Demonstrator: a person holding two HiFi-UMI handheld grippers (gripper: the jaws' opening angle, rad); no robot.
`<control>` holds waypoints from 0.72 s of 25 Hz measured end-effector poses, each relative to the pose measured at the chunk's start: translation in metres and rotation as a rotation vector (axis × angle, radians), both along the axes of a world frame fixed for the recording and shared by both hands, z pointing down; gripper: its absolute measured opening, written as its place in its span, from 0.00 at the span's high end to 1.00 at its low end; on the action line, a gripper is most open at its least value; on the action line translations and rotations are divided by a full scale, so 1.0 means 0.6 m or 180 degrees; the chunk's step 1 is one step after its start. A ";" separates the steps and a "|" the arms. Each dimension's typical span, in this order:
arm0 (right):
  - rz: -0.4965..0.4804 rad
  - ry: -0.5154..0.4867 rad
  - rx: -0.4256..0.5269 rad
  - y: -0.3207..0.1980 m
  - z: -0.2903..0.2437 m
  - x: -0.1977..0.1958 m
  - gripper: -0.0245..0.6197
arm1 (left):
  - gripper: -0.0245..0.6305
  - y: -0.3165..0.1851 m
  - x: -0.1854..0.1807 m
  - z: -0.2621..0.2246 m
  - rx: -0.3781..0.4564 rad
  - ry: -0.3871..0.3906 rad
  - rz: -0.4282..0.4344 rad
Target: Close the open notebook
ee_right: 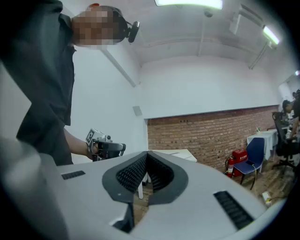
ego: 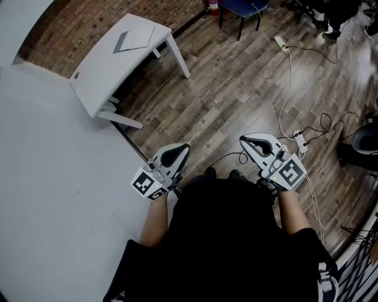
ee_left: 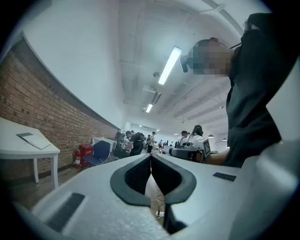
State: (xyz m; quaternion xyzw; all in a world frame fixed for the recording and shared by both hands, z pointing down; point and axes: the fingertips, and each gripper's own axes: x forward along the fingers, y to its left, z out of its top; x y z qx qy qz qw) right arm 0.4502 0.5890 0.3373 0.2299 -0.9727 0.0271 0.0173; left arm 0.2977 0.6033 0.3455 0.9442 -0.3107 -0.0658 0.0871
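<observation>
A grey notebook point(ego: 134, 40) lies flat on the white table point(ego: 106, 76) by the brick wall, far ahead of me at the upper left. The left gripper view shows the notebook point(ee_left: 32, 139) on the table point(ee_left: 14, 149) at its left edge. My left gripper point(ego: 186, 146) is held close to my body over the wooden floor, its jaws shut with nothing between them point(ee_left: 151, 155). My right gripper point(ego: 242, 140) is level beside it, also shut and empty point(ee_right: 146, 153). Both are well away from the table.
A blue chair point(ego: 242, 7) and a red fire extinguisher point(ego: 213, 6) stand at the back. Power strips point(ego: 281, 42) and cables point(ego: 300, 140) trail over the floor at right, by a black chair base point(ego: 360, 144). Several people point(ee_left: 136, 140) work far off.
</observation>
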 end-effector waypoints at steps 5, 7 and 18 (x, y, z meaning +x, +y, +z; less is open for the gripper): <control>-0.0049 -0.0067 -0.0102 -0.007 0.011 0.037 0.95 | 0.94 -0.017 0.041 -0.006 0.0028 0.0021 -0.0011; -0.0067 -0.0088 -0.0145 -0.009 0.015 0.051 0.95 | 0.94 -0.021 0.056 -0.002 0.0009 -0.0011 -0.0005; -0.0194 -0.0361 -0.0296 -0.030 0.049 0.100 0.95 | 0.94 -0.017 0.070 0.043 -0.0290 -0.0043 -0.0273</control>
